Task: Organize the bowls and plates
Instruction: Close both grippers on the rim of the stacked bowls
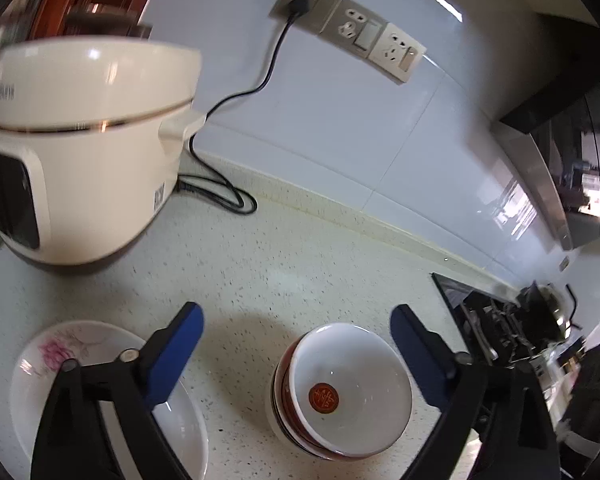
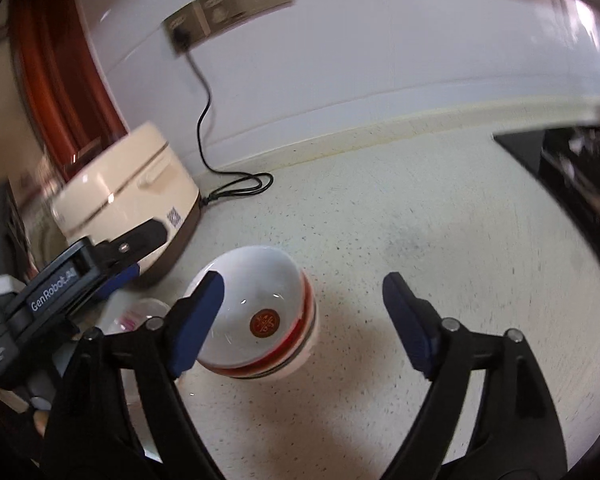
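Hovering over the pale speckled stone bench [image 1: 300, 264], both claws stand released, jaws spread wide, nothing between the blue pads.

Left claw [image 1: 296, 328]: a stack of white ceramic bowls with red bands and a round red emblem in the top bowl [image 1: 340, 392] sits on the bench just below and ahead of the gap between the pads, nearer the right-hand pad, not touched by either. A white plate with a pink flower print [image 1: 80, 364] lies under and beside the left-hand finger; contact cannot be told. Beyond the claw, to its left, a cream electric cooker with a dark base [image 1: 88, 152] stands, its black cord [image 1: 276, 56] running up to a wall socket. A black hob [image 1: 496, 328] lies off to the right.

Right claw [image 2: 304, 292]: the same bowl stack [image 2: 260, 312] rests on the bench beside the left-hand pad, partly behind it, apart from the right-hand pad. The left claw's black body [image 2: 80, 276] shows at the left edge, with the cooker [image 2: 132, 196] beyond it. Only a sliver of the flowered plate [image 2: 140, 316] shows, blurred.
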### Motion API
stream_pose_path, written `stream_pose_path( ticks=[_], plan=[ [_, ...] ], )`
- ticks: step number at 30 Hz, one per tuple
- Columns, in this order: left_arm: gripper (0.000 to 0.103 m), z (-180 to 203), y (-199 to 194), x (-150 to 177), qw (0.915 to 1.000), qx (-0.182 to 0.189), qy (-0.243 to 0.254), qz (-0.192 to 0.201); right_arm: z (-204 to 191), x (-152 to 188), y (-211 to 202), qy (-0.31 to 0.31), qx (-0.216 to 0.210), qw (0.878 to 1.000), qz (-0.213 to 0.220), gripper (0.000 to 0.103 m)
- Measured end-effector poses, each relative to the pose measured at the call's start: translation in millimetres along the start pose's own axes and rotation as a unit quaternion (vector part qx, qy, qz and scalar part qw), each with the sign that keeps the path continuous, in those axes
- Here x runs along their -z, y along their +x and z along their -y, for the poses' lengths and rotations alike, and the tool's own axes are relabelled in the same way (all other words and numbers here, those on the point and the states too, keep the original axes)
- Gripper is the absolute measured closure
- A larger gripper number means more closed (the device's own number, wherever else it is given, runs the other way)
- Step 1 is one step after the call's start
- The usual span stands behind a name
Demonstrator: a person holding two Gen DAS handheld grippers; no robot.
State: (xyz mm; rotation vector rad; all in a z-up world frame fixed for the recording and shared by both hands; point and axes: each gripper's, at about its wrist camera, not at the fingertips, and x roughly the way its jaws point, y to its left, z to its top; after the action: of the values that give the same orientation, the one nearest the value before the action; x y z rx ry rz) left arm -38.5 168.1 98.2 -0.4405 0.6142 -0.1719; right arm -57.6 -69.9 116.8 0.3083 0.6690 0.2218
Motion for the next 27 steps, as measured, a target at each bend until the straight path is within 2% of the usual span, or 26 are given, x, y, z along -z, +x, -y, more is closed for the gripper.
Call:
stream_pose_path(
  ticks=[4, 11, 17, 20, 27],
  plan=[
    [0.004, -7, 20, 3, 0.9992, -0.007, -0.008, -0.038, 22, 5, 10, 0.053, -0.019, 0.998, -0.030, 0.018],
    [0.004, -10, 50, 10, 0.9945, -0.002, -0.013, -0.104, 39, 19, 40, 0.129, -0.065, 0.986, -0.089, 0.018],
    [0.004, 7, 77, 15, 0.9895, -0.003, 0.014, -0.144, 34, 34, 59, 0.156, -0.092, 0.976, -0.124, 0.018],
    [0.004, 9, 90, 20, 0.9858, -0.004, 0.013, -0.168, 32, 39, 64, 0.156, -0.093, 0.975, -0.131, 0.017],
    [0.002, 8, 96, 26, 0.9843, -0.010, 0.018, -0.175, 30, 43, 74, 0.165, -0.105, 0.971, -0.140, 0.017]
  ],
)
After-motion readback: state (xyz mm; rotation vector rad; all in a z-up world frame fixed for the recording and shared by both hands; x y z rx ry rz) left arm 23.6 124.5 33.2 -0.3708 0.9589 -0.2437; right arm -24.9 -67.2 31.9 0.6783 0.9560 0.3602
